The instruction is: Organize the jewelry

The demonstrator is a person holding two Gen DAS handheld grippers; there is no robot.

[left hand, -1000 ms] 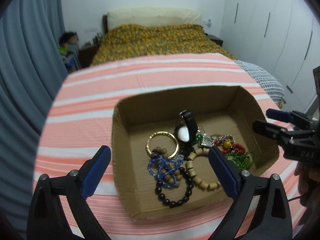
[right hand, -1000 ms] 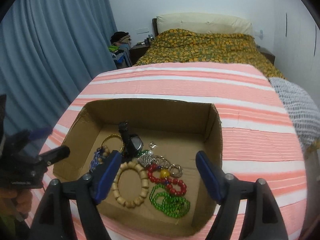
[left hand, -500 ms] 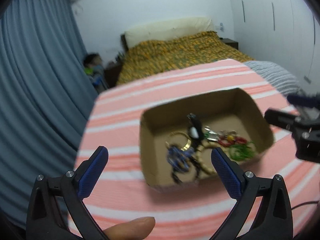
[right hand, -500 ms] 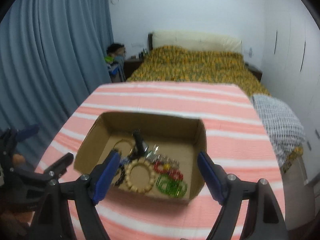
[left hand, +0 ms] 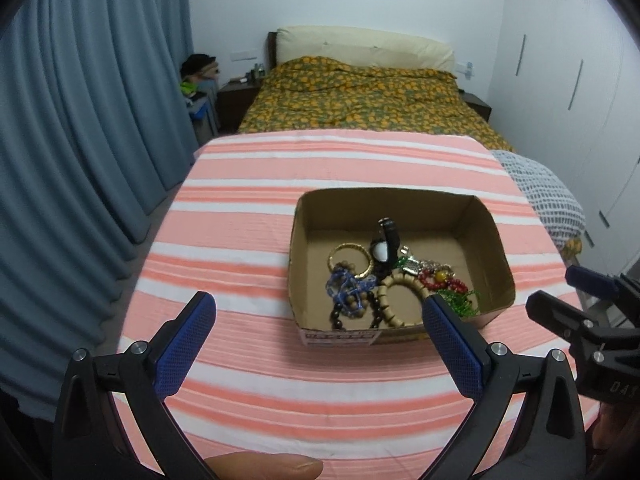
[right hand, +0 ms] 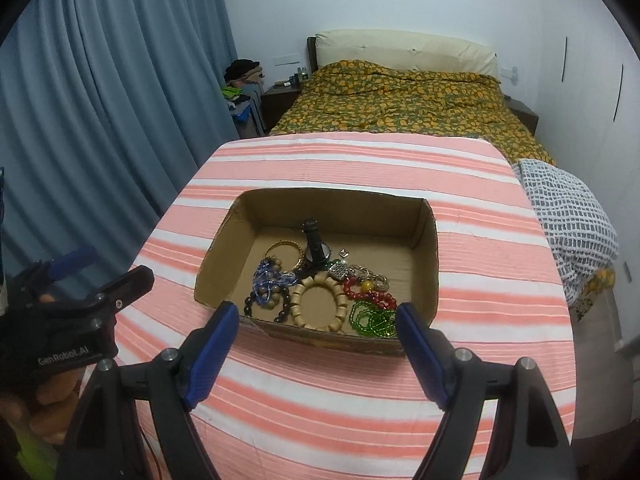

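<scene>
An open cardboard box [left hand: 298,216] [right hand: 428,236] sits on a pink-and-white striped table. In it lie a black watch [left hand: 385,242] [right hand: 316,244], a gold bangle [left hand: 348,249], a blue bead strand [left hand: 344,285], a tan wooden bead bracelet [right hand: 318,306], red beads [right hand: 370,292] and green beads [right hand: 370,320]. My left gripper [left hand: 316,316] is open and empty, held back from the box's near left. My right gripper [right hand: 316,324] is open and empty, just short of the box's near wall.
The striped table [left hand: 240,240] ends at a bed [left hand: 360,92] with an orange-patterned cover beyond. Blue curtains [left hand: 80,140] hang on the left. A checked cloth [right hand: 572,216] hangs off the table's right side. White wardrobes [left hand: 568,80] stand on the right.
Both grippers have pulled back and up from over the box; the box now looks smaller and farther. Both stay open and empty. The jewelry has not moved.
</scene>
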